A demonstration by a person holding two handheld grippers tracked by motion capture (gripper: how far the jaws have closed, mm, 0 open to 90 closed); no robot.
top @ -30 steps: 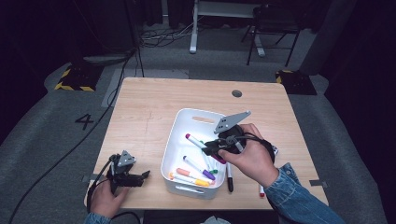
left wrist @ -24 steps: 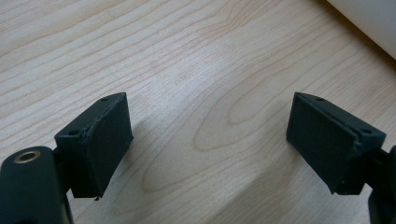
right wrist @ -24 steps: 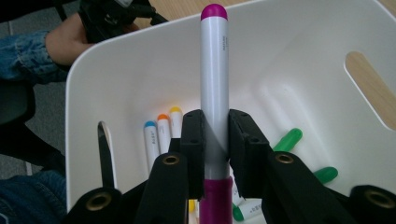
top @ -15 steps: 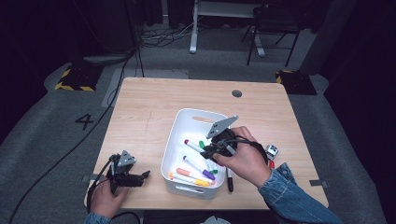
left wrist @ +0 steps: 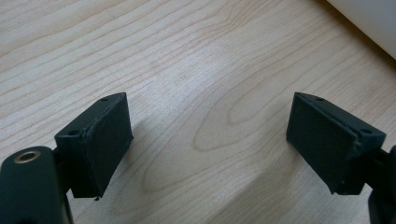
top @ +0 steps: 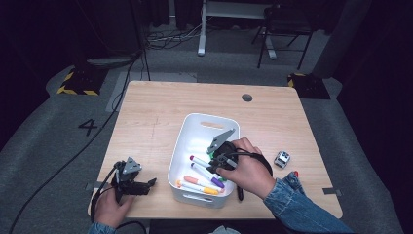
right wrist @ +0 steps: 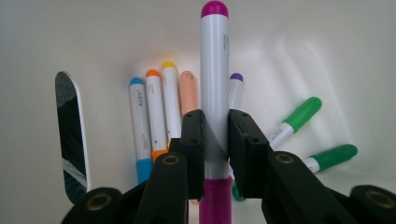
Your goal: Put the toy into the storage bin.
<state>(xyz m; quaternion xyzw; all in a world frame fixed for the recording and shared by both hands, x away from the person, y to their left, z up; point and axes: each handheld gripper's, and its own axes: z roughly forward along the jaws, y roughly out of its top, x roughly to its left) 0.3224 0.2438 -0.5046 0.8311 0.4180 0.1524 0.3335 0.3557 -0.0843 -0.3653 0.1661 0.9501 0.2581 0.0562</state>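
High view: wooden table [top: 160, 122] with a white bin [top: 192, 127] near the middle-front; both hands came in from the bottom edge.
Right gripper [top: 213, 155]: held over the bin's right side by the right hand [top: 246, 168], denim sleeve [top: 297, 207] behind it.
Right jaws: clamped on a magenta marker [right wrist: 214, 88], seen in the right gripper view; white barrel stood between the two black pads, magenta cap end pointing away from the camera.
Magenta marker place: inside the bin, above the other markers; contact with the floor could not be told.
Other markers in bin: blue [right wrist: 139, 126], orange [right wrist: 154, 112], yellow [right wrist: 171, 100], peach [right wrist: 188, 95] and purple [right wrist: 235, 88] lay side by side behind the jaws; two green ones [right wrist: 299, 119] lay angled off to the right in that view.
Bin wall: handle slot [right wrist: 70, 135] showed at the left of the right gripper view.
Left gripper [top: 146, 185]: low at the table's front-left corner, held by the left hand [top: 109, 207], cable trailing off the edge.
Left jaws: wide apart, nothing between them; left gripper view showed bare wood grain [left wrist: 210, 93] under the pads, bin corner [left wrist: 369, 23] at top right.
Outside bin: black marker [top: 240, 193] on the table just beside the bin's front-right corner, partly under the right hand; small grey-white object [top: 282, 158] to the right, well apart from the bin; red-tipped item [top: 295, 173] near the sleeve, too small to tell.
Floor: number 4 [top: 89, 126] marked left of the table.
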